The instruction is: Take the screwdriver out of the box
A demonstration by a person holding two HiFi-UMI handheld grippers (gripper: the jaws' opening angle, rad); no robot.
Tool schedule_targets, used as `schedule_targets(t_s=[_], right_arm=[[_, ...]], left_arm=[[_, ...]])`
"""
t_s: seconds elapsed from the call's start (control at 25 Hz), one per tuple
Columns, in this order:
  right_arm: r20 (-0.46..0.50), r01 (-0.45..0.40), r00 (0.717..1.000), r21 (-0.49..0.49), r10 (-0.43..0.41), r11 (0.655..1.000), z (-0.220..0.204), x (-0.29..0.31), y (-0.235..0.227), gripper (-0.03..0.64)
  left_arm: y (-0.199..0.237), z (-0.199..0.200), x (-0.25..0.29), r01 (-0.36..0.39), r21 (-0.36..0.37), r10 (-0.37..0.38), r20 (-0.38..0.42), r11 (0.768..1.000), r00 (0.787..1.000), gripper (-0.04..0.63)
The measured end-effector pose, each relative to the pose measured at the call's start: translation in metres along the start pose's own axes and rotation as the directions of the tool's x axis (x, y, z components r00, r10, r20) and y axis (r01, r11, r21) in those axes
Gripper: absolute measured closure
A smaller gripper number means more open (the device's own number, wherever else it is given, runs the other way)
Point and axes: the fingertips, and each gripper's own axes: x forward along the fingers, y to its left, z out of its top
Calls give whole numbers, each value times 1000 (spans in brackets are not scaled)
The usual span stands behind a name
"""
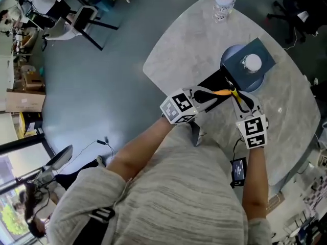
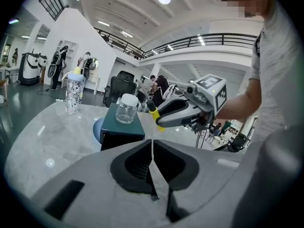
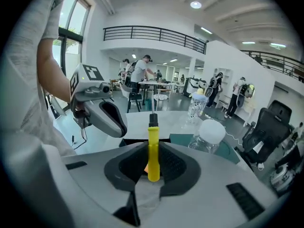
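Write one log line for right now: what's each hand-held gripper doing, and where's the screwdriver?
left hand-held gripper: shut, empty | right hand-held gripper: shut on screwdriver | screwdriver: outside the box

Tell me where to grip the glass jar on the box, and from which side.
Grip the glass jar across its round body, under the white lid, coming in level from the near side: it stands upright atop the teal box.

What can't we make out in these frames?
- Inside of the box: left gripper view shows only a dark opening; head view looks from above.
- Tip of the screwdriver: right gripper view, shaft too thin against the background.
- Shape of the blue disc under the box: head view, box covers most of it.
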Motion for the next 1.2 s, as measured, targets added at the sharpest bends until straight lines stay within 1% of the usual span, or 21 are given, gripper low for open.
schedule_targets(t_s=[0.08, 0.32, 0.44, 0.68, 0.96, 1.2], right_arm=[[17, 16, 1000, 50, -17, 999, -3, -7, -4, 551], [49, 64, 996, 154, -73, 986, -20, -24, -7, 551], [52, 97, 993, 200, -109, 975, -35, -33, -4, 551], [62, 123, 988, 261, -144, 957, -76, -50, 3, 551], [56, 184, 975, 335, -214, 924, -92, -69, 4, 551], [42, 230, 963, 385, -266, 894, -110, -87, 4, 551]], left_arm=[[5, -2, 7, -5, 11, 5, -29, 1000, 1000, 572], [18, -15, 24, -10, 45, 16, -117, 999, 993, 572], [18, -26, 33, -2, 76, 15, -169, 997, 986, 572], [16, -60, 63, -26, 105, 51, -239, 994, 970, 572], [22, -73, 80, 1, 143, 47, -332, 990, 942, 572], [28, -85, 90, 7, 199, 75, -404, 980, 912, 571]])
